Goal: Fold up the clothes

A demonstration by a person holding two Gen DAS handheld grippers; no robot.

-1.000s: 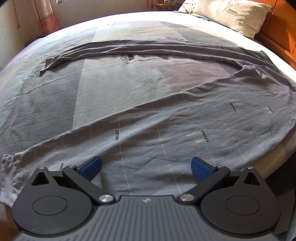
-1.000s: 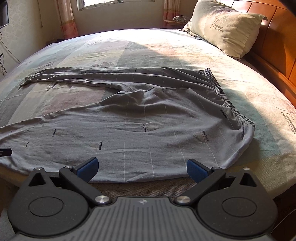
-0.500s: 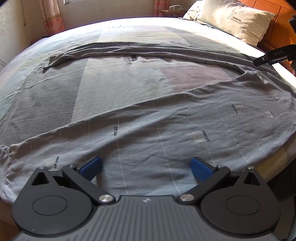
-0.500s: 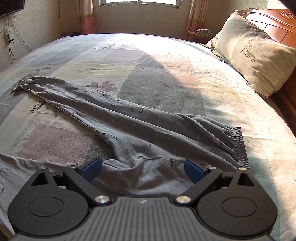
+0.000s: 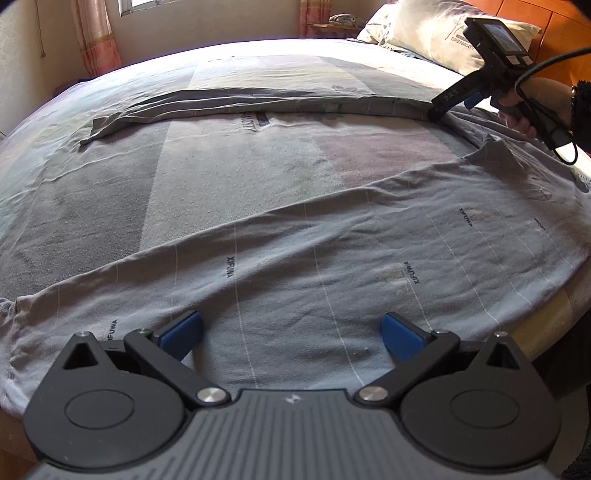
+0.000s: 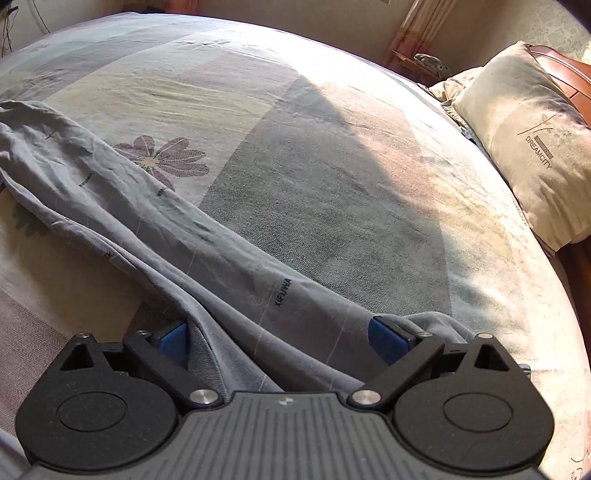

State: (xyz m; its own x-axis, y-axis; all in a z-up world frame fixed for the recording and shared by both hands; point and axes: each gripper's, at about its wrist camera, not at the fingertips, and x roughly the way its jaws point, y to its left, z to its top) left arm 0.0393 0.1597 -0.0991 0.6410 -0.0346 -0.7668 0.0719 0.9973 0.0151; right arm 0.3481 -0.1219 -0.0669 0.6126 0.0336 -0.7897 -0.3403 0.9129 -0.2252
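Trousers (image 5: 332,266) lie spread on the bed (image 5: 236,177), far leg running away leftward from the right gripper (image 6: 277,341), which straddles it near the crotch, gaping; left gripper (image 5: 291,330), also gaping, hovers over the near leg.

Trousers (image 5: 332,266) lie spread on a bed (image 5: 229,177), one leg along the near edge, the other stretched across the middle farther back. The left tongs (image 5: 291,328) hover over the near leg. The right tongs (image 6: 277,332), at the far right in the left view, straddle the far leg. A pillow (image 6: 535,155) sits at the bed's right end, against the headboard (image 5: 532,11).
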